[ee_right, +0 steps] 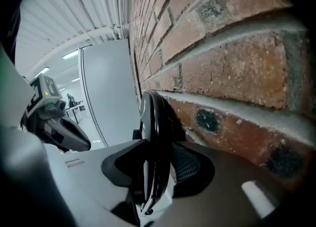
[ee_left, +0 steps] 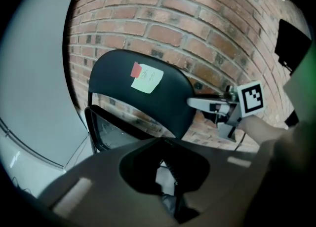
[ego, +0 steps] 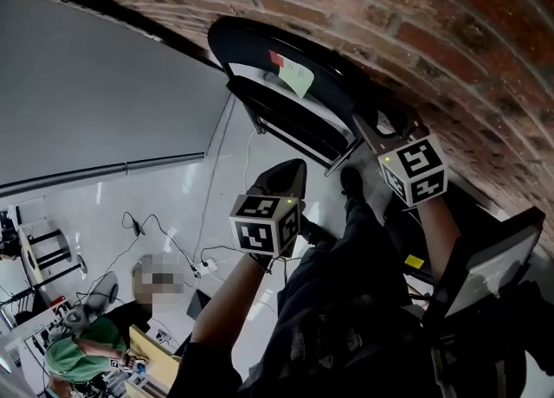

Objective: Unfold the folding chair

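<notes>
1. Head view: a black metal-framed folding chair (ego: pixel 260 50) with a curved backrest is seen folded flat and leaned against a red brick wall (ego: pixel 450 33); a pale green paper note (ego: pixel 297 76) is stuck on the backrest.
2. The right gripper (ego: pixel 363 131) is clamped on the backrest's side edge; the gap between its jaws is filled by that edge.
3. The left gripper (ego: pixel 293 173) is held apart from the chair; its jaws are pressed together with nothing between them.

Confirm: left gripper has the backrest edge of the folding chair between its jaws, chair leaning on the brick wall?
Wrong gripper: the right gripper has the backrest edge of the folding chair between its jaws, per the right gripper view; chair leaning on the brick wall.
</notes>
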Action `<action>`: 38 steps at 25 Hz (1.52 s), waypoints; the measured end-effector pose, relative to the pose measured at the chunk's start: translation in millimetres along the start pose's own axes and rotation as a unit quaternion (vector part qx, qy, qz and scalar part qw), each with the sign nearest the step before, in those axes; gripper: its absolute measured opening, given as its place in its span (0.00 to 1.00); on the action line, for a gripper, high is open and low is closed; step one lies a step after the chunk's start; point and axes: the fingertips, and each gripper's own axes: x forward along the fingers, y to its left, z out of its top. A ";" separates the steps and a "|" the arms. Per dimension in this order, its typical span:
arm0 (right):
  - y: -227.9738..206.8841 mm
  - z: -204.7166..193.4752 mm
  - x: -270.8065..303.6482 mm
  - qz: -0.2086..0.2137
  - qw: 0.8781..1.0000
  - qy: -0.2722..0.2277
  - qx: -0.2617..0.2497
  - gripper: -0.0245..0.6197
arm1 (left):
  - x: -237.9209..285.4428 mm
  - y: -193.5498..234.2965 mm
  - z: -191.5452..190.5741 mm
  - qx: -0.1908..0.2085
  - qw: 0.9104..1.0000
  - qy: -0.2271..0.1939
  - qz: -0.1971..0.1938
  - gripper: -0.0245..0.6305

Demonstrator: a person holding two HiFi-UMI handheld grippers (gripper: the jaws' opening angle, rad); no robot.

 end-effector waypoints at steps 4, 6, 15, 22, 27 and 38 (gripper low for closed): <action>0.1 -0.3 -0.1 0.001 1.000 -0.001 -0.008 0.28 | 33.8 18.0 -2.9 -0.062 0.998 0.013 0.019 0.04; 0.5 -0.6 0.2 0.004 1.000 -0.005 -0.007 0.28 | 51.0 25.6 -3.8 -0.101 0.995 0.015 0.022 0.05; -0.5 1.6 1.0 0.013 1.000 -0.018 -0.002 0.28 | 122.0 46.2 -6.5 -0.229 0.971 0.066 0.022 0.60; 0.7 0.5 1.0 0.016 1.000 -0.010 -0.002 0.28 | 156.0 67.8 -19.4 -0.240 0.964 0.104 0.047 0.64; 0.3 -2.7 -0.4 0.013 1.000 -0.001 -0.011 0.28 | 176.7 71.1 -28.5 -0.238 0.962 0.126 0.047 0.64; 0.6 -2.8 3.1 0.011 0.999 0.009 -0.033 0.29 | 204.2 64.2 -32.7 -0.249 0.959 0.134 0.030 0.51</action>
